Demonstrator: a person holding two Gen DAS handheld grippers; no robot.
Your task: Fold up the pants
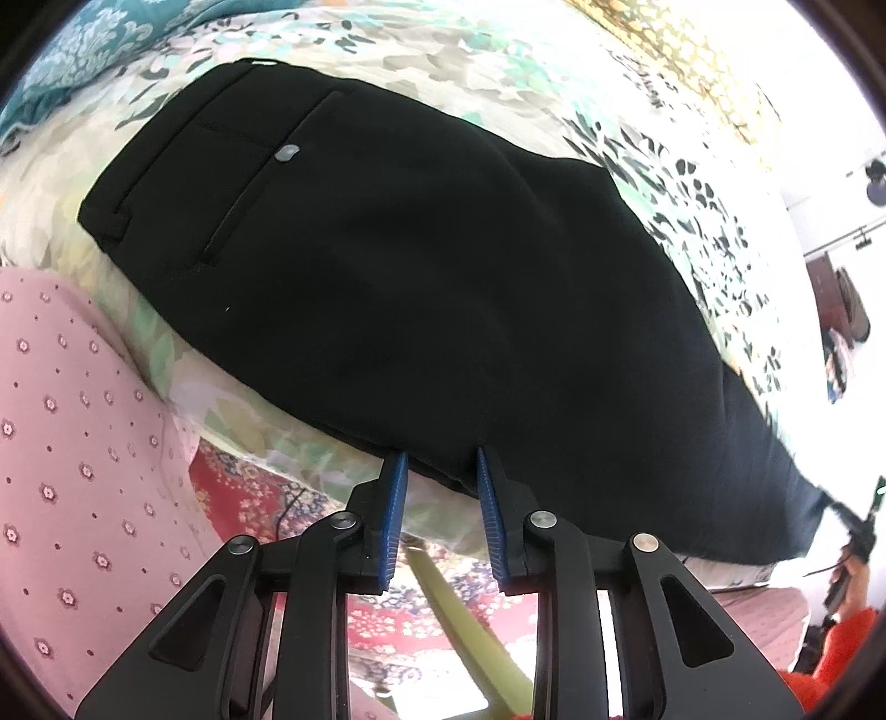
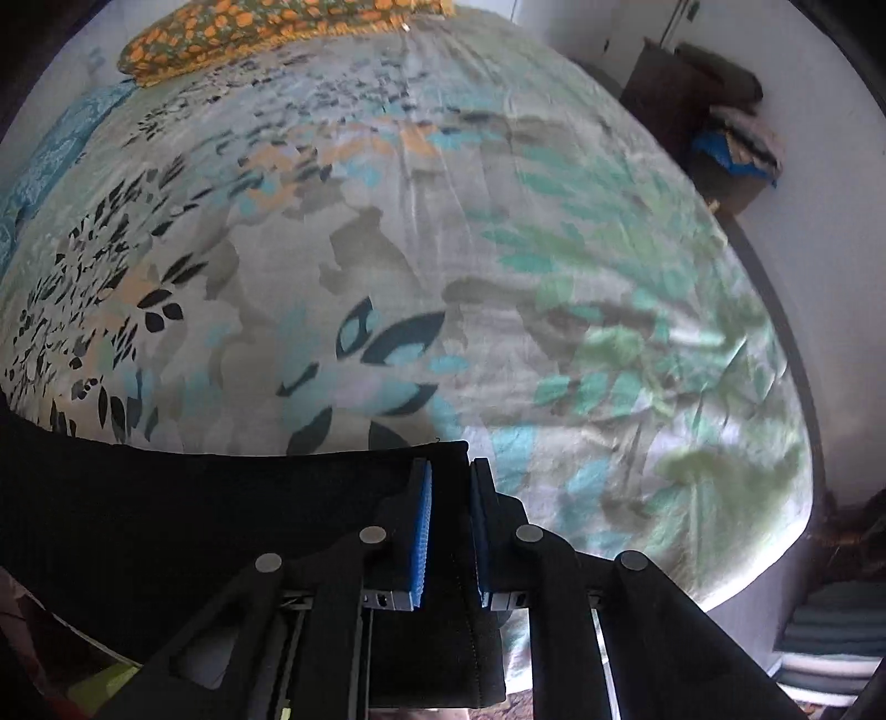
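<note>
Black pants [image 1: 421, 277] lie flat on a floral bedspread [image 1: 498, 72], waistband and back pocket with a grey button at the upper left. My left gripper [image 1: 442, 462] is open, its blue pads at the near edge of the pants with dark fabric between the tips. In the right wrist view my right gripper [image 2: 449, 471] is shut on the hem end of the black pant leg [image 2: 194, 515], with the cloth running between the blue pads.
The bedspread [image 2: 443, 249] stretches far ahead of the right gripper. An orange patterned pillow [image 2: 249, 33] lies at the head of the bed. A pink dotted cloth [image 1: 72, 415] is at the left, a red patterned rug [image 1: 249, 487] below.
</note>
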